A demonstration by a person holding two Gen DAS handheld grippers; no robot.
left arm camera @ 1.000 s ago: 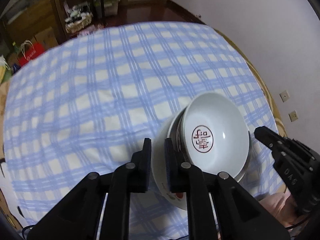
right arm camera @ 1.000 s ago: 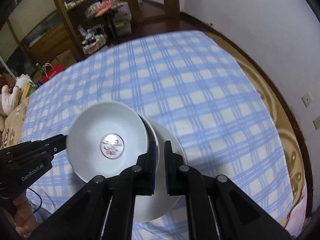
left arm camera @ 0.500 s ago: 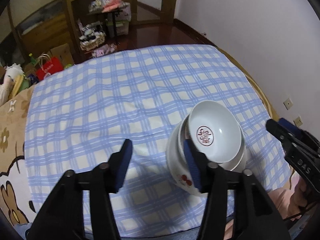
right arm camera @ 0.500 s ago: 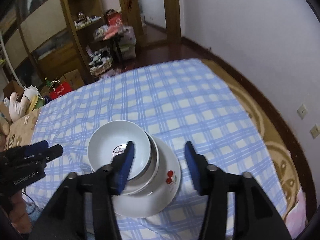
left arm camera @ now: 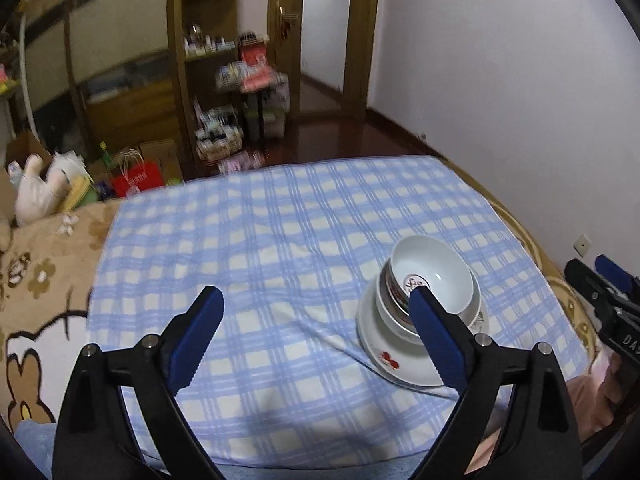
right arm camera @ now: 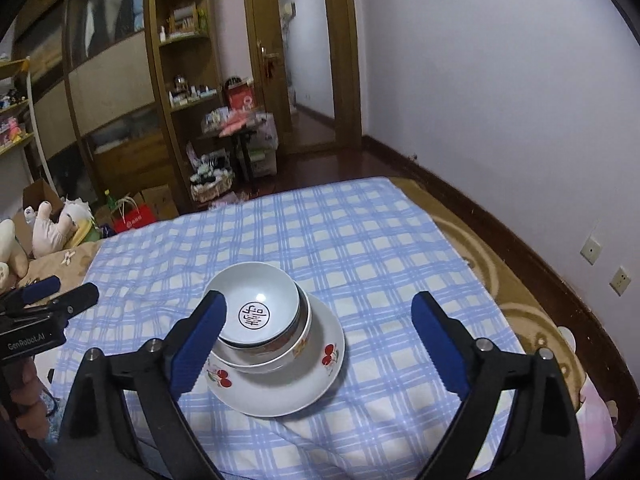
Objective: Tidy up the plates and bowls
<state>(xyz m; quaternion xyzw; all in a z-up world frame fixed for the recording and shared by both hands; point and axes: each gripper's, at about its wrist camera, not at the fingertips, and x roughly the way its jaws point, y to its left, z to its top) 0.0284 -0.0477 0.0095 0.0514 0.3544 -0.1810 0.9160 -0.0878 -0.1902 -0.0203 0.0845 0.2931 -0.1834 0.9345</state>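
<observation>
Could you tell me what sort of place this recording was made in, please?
Most likely a lived-in bedroom at home: the stacked white bowls sit on a blue-and-white checked sheet over what looks like a bed, with pale stuffed toys beside it and a cluttered wooden shelf cabinet behind.

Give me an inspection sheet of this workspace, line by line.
Surface: blue-and-white checked cloth, wrinkled.
Job's things: white bowl with a red character nested in a red-patterned bowl, both on a white cherry-print plate.
Clutter: nothing seen on the cloth.
Grippers: left tool open, right tool open, both holding nothing.
Cables: nothing seen.
Surroundings: wooden shelving, wooden door, red paper bag, plush toys.
</observation>
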